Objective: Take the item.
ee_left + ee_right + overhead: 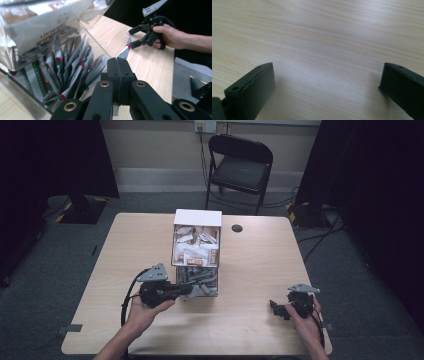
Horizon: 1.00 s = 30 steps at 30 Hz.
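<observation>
A clear two-tier organizer (196,220) stands mid-table. Its upper bin holds white and brown sachets (196,246); its lower bin holds silver sachets with red and green stripes (67,67). My left gripper (192,290) reaches the front of the lower bin. Its jaws are shut on one silver sachet (124,52), whose tip sticks out past the left gripper (117,60). My right gripper (274,308) sits low over bare table at the front right, apart from the organizer. In its own view the right gripper (327,75) stands wide open with nothing between its jaws.
The wooden table (255,265) has a small black round disc (237,228) behind the organizer. A black folding chair (240,165) stands beyond the far edge. Dark curtains hang at both sides.
</observation>
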{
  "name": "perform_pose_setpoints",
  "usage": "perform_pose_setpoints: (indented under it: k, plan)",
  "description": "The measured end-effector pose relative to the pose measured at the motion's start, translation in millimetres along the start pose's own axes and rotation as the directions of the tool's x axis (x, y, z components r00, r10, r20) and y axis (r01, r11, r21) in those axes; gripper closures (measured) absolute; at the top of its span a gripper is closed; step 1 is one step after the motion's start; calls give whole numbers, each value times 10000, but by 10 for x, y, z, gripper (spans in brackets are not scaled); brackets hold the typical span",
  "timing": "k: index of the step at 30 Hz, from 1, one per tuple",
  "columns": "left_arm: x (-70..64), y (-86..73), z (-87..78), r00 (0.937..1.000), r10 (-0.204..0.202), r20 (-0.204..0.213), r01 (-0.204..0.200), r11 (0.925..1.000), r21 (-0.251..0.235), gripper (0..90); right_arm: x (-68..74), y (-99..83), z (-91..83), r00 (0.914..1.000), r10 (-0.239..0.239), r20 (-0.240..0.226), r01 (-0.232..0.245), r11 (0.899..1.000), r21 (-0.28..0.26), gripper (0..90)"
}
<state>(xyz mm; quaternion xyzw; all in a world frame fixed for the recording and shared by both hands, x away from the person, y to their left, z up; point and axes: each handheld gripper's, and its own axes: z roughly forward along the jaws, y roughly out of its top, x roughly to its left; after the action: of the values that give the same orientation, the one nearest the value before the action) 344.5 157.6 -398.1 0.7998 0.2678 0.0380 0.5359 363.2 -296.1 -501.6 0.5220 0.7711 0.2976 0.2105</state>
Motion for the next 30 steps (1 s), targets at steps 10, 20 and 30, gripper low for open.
perform_pose_setpoints:
  k: [10,20,30]
  plan:
    - [31,-32,-115,9998,-170,-80,168,9997,-179,900,1,1,1,10000,1,-5,-1,10000,-2,0]
    - [54,-72,-284,9995,-218,-243,213,9996,-208,900,1,1,1,10000,-1,-6,1,10000,-2,0]
    - [109,-94,-451,9982,-401,-435,379,9980,-496,900,0,1,1,10000,-5,-5,5,10000,-4,0]
